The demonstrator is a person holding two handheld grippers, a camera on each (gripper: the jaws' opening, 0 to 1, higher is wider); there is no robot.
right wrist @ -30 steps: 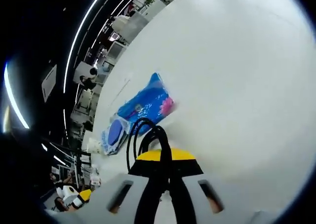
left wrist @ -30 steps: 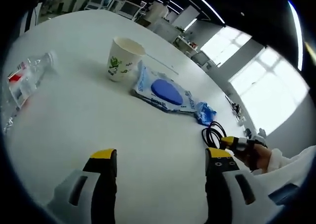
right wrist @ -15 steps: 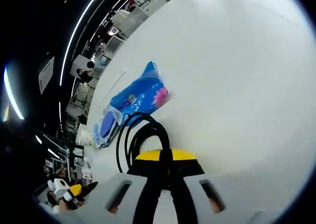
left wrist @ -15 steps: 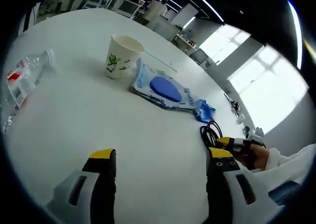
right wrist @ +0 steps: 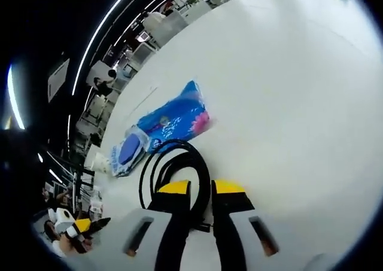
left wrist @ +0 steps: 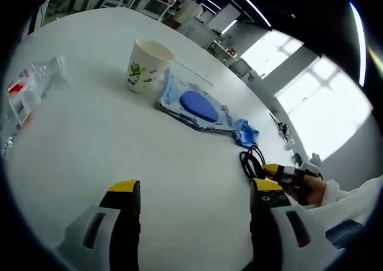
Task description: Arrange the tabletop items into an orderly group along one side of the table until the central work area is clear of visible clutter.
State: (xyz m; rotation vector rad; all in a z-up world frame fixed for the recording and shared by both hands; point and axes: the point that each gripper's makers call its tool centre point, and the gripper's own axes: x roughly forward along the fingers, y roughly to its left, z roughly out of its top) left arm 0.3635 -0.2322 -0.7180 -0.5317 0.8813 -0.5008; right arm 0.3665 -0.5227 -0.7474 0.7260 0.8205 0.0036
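Observation:
In the left gripper view a paper cup (left wrist: 145, 64) stands upright on the white table (left wrist: 108, 133), with a blue wet-wipes pack (left wrist: 194, 106) lying flat beside it. A clear plastic bottle (left wrist: 24, 94) lies on its side at the left. My left gripper (left wrist: 194, 187) is open over bare table, holding nothing. A coiled black cable (left wrist: 251, 162) lies at the right, at the tips of my right gripper (left wrist: 280, 173). In the right gripper view my right gripper (right wrist: 201, 188) has its jaws parted, and the cable (right wrist: 178, 144) runs between them. The wipes pack (right wrist: 170, 122) lies just beyond the coil.
The cup (right wrist: 99, 162) stands past the wipes pack in the right gripper view. The table (right wrist: 287, 91) stretches wide and bare to the right there. A hand in a white sleeve (left wrist: 335, 193) holds the right gripper. Office desks and windows stand beyond the table.
The right gripper's jaws, pressed together on the cable before, have parted a little. The coil sits closer to the wipes pack. The left gripper has barely moved.

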